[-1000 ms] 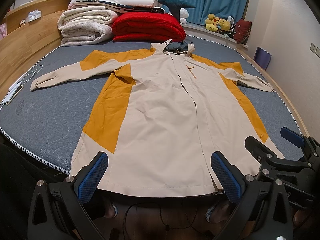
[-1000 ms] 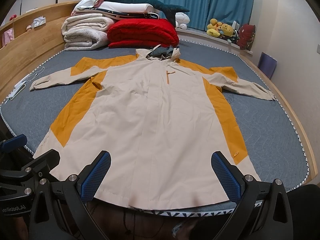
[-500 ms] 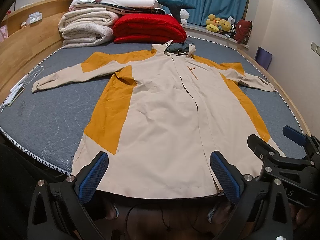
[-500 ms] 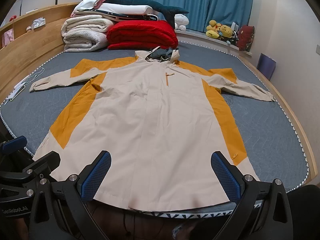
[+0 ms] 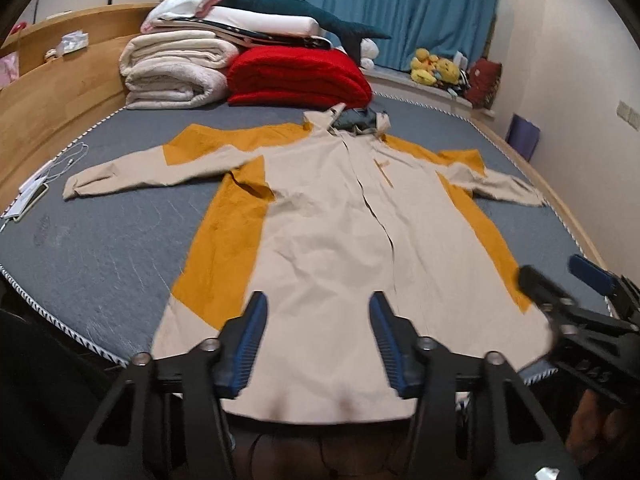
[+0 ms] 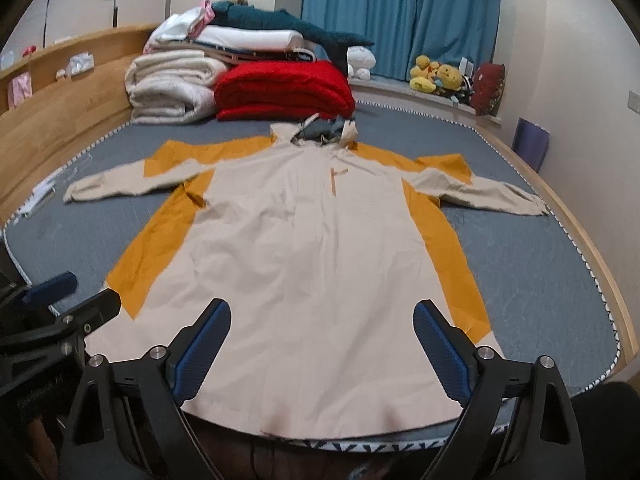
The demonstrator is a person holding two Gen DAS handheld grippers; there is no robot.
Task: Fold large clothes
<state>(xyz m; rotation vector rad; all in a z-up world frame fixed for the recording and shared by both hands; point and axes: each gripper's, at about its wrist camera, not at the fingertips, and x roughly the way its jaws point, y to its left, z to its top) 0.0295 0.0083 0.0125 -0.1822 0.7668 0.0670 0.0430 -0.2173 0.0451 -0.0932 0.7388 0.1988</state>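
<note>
A long beige jacket with orange side panels (image 5: 328,240) lies flat and face up on the grey bed, sleeves spread, hood at the far end; it also shows in the right wrist view (image 6: 316,240). My left gripper (image 5: 318,340) hovers over the hem, its blue pads partly closed but apart and empty. My right gripper (image 6: 322,354) is wide open and empty above the hem. Each gripper shows at the edge of the other's view: the right one (image 5: 576,304) and the left one (image 6: 64,304).
Folded white quilts (image 5: 176,72), a red blanket (image 5: 296,76) and a teal plush shark (image 5: 296,4) are stacked at the bed's far end. A wooden headboard (image 5: 52,92) runs along the left. A cable and papers (image 5: 36,188) lie at the left edge. Plush toys (image 6: 436,76) sit by the blue curtain.
My left gripper's pads have closed in markedly, from wide open to a narrower gap. Both grippers have moved slightly forward over the hem. The jacket has not moved.
</note>
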